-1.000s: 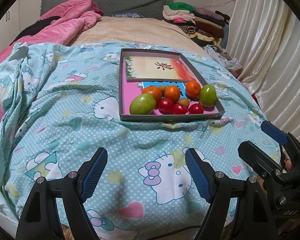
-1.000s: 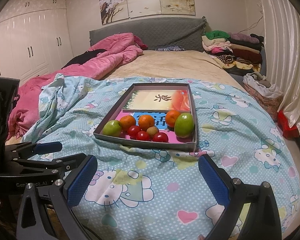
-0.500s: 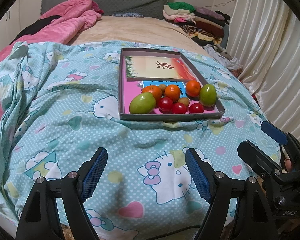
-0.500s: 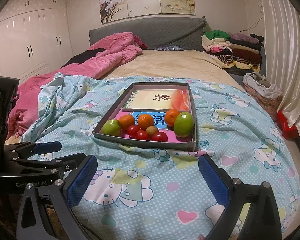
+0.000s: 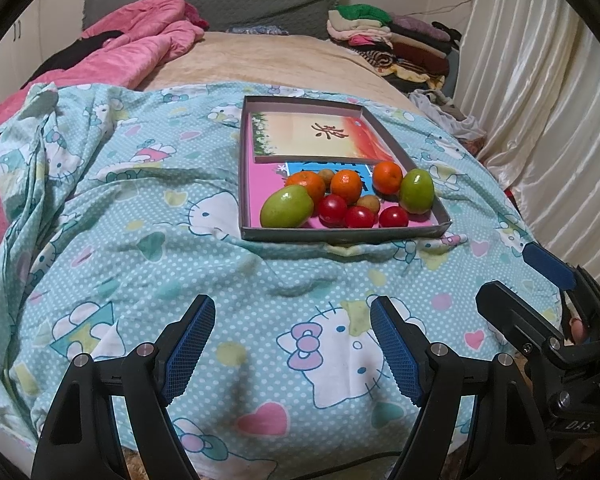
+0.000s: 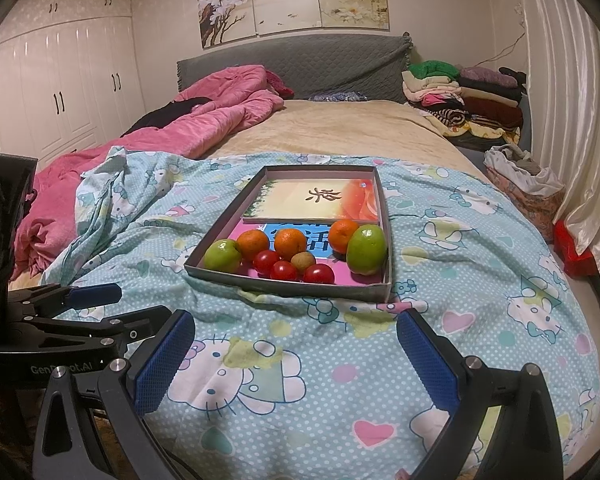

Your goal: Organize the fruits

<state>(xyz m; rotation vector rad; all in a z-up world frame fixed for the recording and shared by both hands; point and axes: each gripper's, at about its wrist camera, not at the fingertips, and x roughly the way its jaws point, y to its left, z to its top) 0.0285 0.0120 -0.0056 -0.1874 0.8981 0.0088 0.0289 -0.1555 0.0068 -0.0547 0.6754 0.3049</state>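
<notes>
A shallow grey box (image 5: pixel 340 234) (image 6: pixel 288 286) lies on the cartoon-cat bedsheet (image 5: pixel 140 264). Its near half holds two green fruits (image 5: pixel 286 206) (image 5: pixel 416 192), three oranges (image 5: pixel 346 186), three red tomatoes (image 5: pixel 359 217) and small brownish fruits (image 5: pixel 368 202). The right wrist view shows the same cluster: green fruits (image 6: pixel 222 256) (image 6: pixel 366 249), oranges (image 6: pixel 290 243), tomatoes (image 6: pixel 283 271). My left gripper (image 5: pixel 292 312) hovers open over the sheet, well short of the box, with nothing in it. My right gripper (image 6: pixel 296 320) is also open and empty, beside the left.
A picture card (image 5: pixel 312 136) fills the box's far half. A pink quilt (image 6: pixel 204 120) is bunched at the back left. Folded clothes (image 6: pixel 464 96) are stacked at the back right, with a curtain (image 5: pixel 540 120) along the right. White wardrobes (image 6: pixel 60 92) line the left wall.
</notes>
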